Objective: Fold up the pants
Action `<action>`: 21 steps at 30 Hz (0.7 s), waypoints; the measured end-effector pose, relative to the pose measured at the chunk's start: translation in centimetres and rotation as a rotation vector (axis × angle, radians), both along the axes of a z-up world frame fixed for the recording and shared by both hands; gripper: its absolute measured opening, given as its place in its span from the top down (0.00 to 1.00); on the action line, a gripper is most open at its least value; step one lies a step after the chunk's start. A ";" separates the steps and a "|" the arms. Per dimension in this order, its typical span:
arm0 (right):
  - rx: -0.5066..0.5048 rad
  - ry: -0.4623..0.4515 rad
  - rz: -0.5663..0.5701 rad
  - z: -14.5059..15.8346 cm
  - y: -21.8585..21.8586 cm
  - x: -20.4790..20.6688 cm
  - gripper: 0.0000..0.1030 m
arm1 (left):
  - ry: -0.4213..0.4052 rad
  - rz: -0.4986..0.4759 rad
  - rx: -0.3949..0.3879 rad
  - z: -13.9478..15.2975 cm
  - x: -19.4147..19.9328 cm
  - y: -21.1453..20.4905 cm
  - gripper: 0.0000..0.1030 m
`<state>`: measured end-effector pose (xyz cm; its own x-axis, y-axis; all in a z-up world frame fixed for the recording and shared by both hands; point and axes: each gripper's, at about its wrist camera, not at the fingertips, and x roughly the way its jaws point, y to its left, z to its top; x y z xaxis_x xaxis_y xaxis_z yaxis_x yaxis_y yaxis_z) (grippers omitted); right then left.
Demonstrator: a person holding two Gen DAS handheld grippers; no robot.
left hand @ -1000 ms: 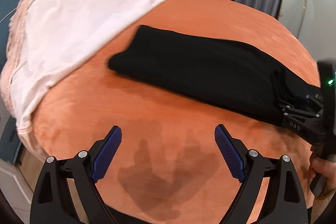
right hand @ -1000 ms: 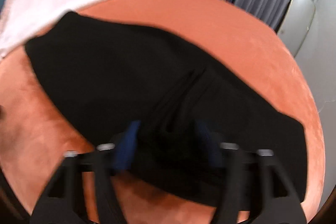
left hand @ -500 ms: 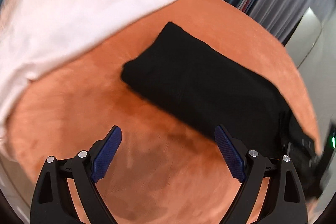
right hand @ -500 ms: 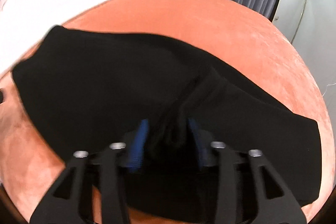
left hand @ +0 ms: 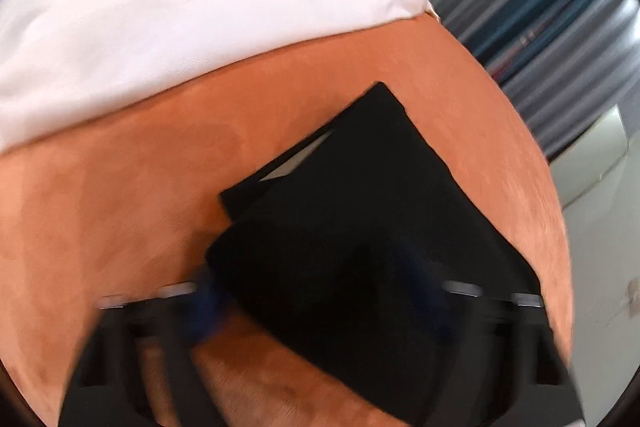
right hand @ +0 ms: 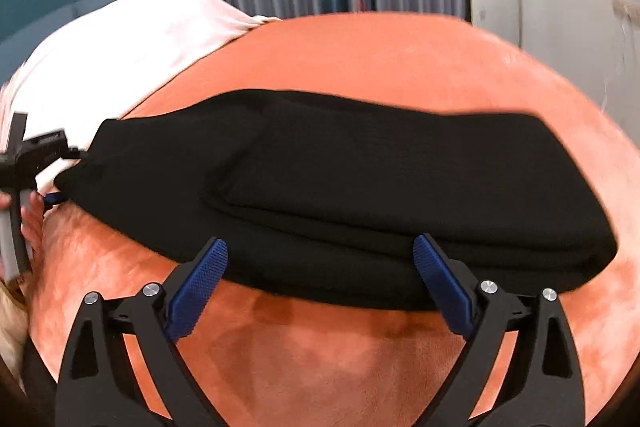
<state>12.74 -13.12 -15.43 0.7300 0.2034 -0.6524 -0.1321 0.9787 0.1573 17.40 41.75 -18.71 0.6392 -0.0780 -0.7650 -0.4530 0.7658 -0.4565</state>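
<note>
Black pants are lying folded lengthwise on the orange bed, long axis running 9-to-3 in the right view. Right tool is opening wide, nothing between its pads, near long edge at its 12. Left tool is closing on the pants' 9 o'clock end, fabric between its blurred pads; contact unclear. Left is nearer for the next fold.

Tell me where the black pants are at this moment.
The black pants lie folded on the orange cover, in the middle of the right wrist view, with the white cloth behind on the left.
</note>
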 end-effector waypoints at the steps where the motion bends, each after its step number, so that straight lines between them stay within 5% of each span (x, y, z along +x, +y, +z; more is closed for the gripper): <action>1: 0.011 0.005 0.003 -0.1 0.0 -0.2 0.10 | 0.012 -0.025 -0.013 -0.3 0.7 -0.2 0.80; 3: 0.030 0.005 0.014 -0.2 0.2 0.0 0.08 | 0.001 -0.006 -0.037 -0.1 0.7 -0.3 0.87; 12: 0.093 -0.007 0.032 -0.7 -0.5 -0.1 0.05 | -0.129 -0.099 0.146 6.8 1.1 -7.6 0.90; 21: 0.202 -0.026 0.046 -0.8 -2.0 -0.7 0.05 | -0.274 -0.430 0.285 14.0 2.2 -24.1 0.90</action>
